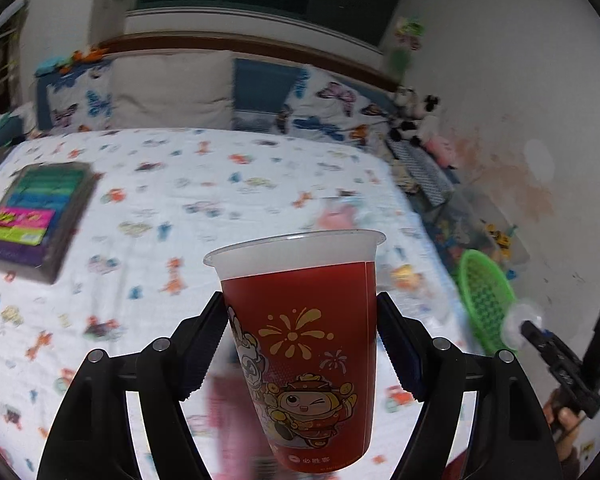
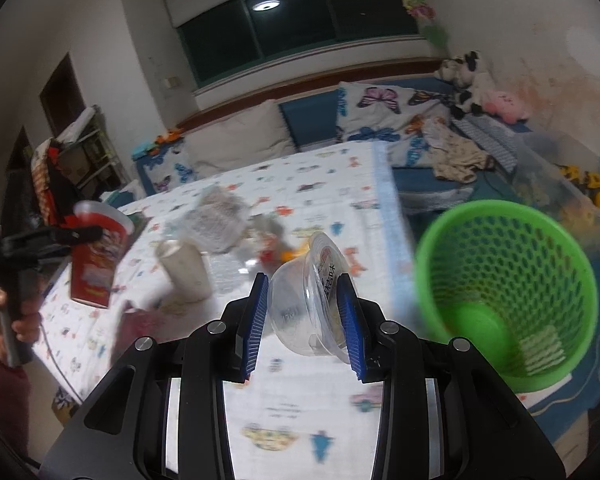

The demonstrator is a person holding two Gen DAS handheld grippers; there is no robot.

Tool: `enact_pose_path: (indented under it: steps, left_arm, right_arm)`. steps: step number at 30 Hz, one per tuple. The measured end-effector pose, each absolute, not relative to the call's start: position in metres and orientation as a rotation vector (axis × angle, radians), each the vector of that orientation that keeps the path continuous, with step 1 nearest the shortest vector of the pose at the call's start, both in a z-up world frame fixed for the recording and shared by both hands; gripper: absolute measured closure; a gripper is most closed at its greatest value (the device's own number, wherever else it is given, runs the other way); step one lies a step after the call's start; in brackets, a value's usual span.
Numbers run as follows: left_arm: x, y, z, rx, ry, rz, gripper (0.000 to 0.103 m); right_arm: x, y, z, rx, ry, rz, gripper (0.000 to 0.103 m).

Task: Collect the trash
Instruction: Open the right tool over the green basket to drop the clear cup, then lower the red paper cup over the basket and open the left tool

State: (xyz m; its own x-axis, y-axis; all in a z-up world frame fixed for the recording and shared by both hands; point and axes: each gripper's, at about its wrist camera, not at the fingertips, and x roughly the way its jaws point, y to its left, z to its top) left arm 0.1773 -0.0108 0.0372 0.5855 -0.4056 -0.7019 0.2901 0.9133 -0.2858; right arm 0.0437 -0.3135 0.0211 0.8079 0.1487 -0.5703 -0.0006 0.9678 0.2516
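My left gripper (image 1: 300,340) is shut on a red plastic cup (image 1: 304,344) with cartoon print, held upright above the bed; the cup also shows in the right wrist view (image 2: 96,252). My right gripper (image 2: 304,312) is shut on a clear plastic bowl (image 2: 308,304) tipped on its side, held over the bed's right edge. A green mesh basket (image 2: 508,296) stands right of the bed, beside my right gripper; it also shows in the left wrist view (image 1: 484,300). A white paper cup (image 2: 184,268) and a crumpled clear wrapper (image 2: 216,220) lie on the bed.
The bed (image 1: 220,184) has a white printed sheet. A pack of coloured items (image 1: 36,216) lies at its left. Pillows (image 1: 172,92) and plush toys (image 2: 468,80) line the headboard. A clear bin of toys (image 2: 564,188) sits by the right wall.
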Motion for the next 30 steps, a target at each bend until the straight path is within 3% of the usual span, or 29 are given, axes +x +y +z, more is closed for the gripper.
enact_pose_path:
  steps: [24, 30]
  left_arm:
    - [0.197, -0.272, 0.031, -0.040, 0.928, -0.730, 0.031]
    - [0.202, -0.309, 0.017, -0.016, 0.947, -0.772, 0.031]
  right_arm:
    - [0.044, -0.438, -0.037, 0.303, 0.723, -0.137, 0.066]
    - [0.039, -0.449, -0.052, 0.351, 0.729, -0.158, 0.053]
